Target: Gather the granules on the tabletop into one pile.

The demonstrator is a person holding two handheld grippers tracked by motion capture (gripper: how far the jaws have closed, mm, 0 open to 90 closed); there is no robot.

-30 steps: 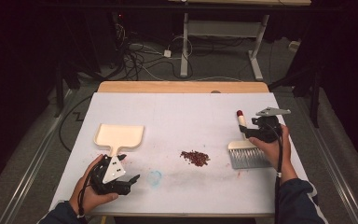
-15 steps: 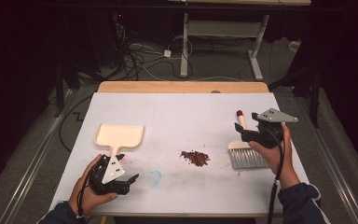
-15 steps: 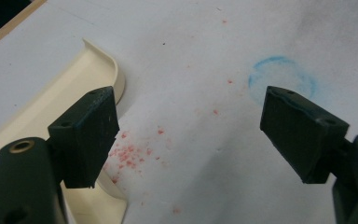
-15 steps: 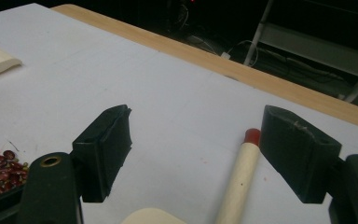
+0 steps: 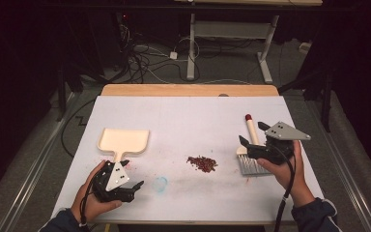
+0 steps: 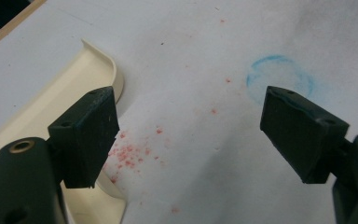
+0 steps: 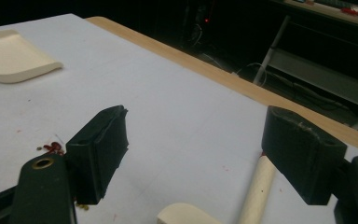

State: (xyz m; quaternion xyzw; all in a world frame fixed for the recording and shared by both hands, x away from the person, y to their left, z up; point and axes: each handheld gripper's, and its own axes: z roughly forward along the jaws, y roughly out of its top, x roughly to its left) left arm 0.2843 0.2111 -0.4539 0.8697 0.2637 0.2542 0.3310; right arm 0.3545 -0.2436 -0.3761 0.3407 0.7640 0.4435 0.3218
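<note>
1. The right gripper (image 5: 245, 145) is held above the near right part of the white table (image 5: 193, 116), over the hand brush (image 5: 251, 152); its jaws have just been opening, they stand wide apart and nothing is pressed between them.
2. The brush is laid flat on the table, its cream handle with the red tip pointing far and its grey bristles near; in the right gripper view the handle (image 7: 256, 191) is seen below the jaws, apart from them.
3. The left gripper (image 5: 134, 186) is held low at the near left of the table, with its jaws spread wide and nothing gripped.
4. The cream dustpan (image 5: 124, 140) is placed on the left, its handle pointing near, just beside the left gripper; its rim (image 6: 102, 65) is seen next to one jaw.
5. A small pile of red grains (image 5: 202, 163) is seen between the dustpan and the brush.
6. A faint blue ring mark (image 5: 160, 183) is seen near the left gripper.
</note>
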